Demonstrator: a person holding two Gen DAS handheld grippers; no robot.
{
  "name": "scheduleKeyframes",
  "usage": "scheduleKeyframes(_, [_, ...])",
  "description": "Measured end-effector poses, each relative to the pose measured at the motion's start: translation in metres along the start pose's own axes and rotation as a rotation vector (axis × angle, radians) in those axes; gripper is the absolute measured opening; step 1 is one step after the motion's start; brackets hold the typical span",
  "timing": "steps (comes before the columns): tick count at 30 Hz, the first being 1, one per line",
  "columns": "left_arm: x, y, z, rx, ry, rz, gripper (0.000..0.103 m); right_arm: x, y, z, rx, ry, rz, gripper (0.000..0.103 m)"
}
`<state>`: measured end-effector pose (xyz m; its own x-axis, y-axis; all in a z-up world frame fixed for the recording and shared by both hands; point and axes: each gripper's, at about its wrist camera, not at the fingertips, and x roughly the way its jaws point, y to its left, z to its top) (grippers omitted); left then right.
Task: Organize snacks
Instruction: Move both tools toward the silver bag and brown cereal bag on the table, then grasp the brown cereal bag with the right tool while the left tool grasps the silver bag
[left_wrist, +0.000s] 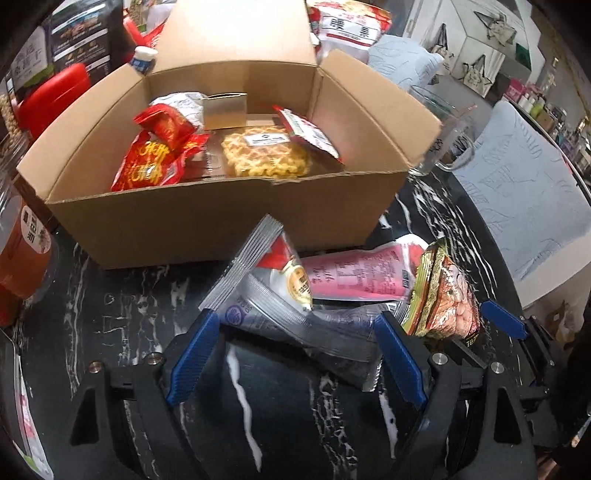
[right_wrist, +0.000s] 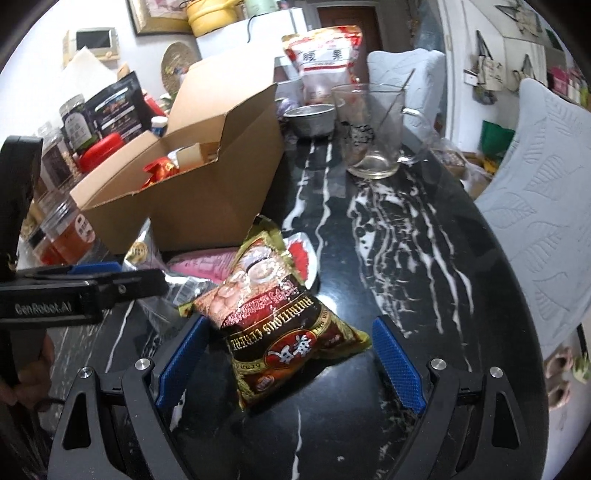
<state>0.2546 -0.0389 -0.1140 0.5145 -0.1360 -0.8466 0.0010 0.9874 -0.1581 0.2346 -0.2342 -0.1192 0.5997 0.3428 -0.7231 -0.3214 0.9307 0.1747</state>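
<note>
An open cardboard box (left_wrist: 221, 221) stands on the black marble table and holds red packets (left_wrist: 147, 166), a waffle pack (left_wrist: 264, 155) and other snacks. In front of it lie loose packets. A silver packet (left_wrist: 280, 317) lies between the fingers of my left gripper (left_wrist: 297, 321), which is open over it. A pink packet (left_wrist: 354, 275) lies behind. The brown-and-gold cereal packet (right_wrist: 273, 295) lies flat between the blue pads of my right gripper (right_wrist: 290, 323), also open, with a gap on the right side. The box (right_wrist: 214, 206) stands just behind the cereal packet.
A glass pitcher (right_wrist: 373, 125), a metal bowl (right_wrist: 312, 120) and a red-and-white bag (right_wrist: 325, 55) stand at the back. Jars (right_wrist: 62, 229) and a red container (left_wrist: 51, 96) crowd the left. Pale-blue covered chairs (right_wrist: 546, 206) line the table's curved right edge.
</note>
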Motion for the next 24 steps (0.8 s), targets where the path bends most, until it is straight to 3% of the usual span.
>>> scheduleKeyframes(6, [-0.003,0.013,-0.001,-0.022,-0.007,0.004,0.086,0.016,0.004,0.004,-0.007,0.034,-0.003,0.089])
scheduleKeyframes(7, [-0.003,0.015,-0.001,-0.025,-0.005,0.008,0.086,0.017,0.004,0.004,-0.001,0.036,-0.013,0.087])
scheduleKeyframes(8, [-0.004,0.017,-0.001,-0.03,-0.003,0.008,0.086,0.018,0.004,0.004,0.009,0.04,-0.026,0.076])
scheduleKeyframes(12, [-0.005,0.024,-0.004,-0.057,0.009,-0.009,0.086,0.016,0.003,0.004,0.032,0.033,-0.029,0.071])
scheduleKeyframes(24, [-0.015,0.02,-0.005,-0.079,-0.015,-0.034,0.086,0.005,0.004,-0.005,0.06,0.037,-0.038,0.069])
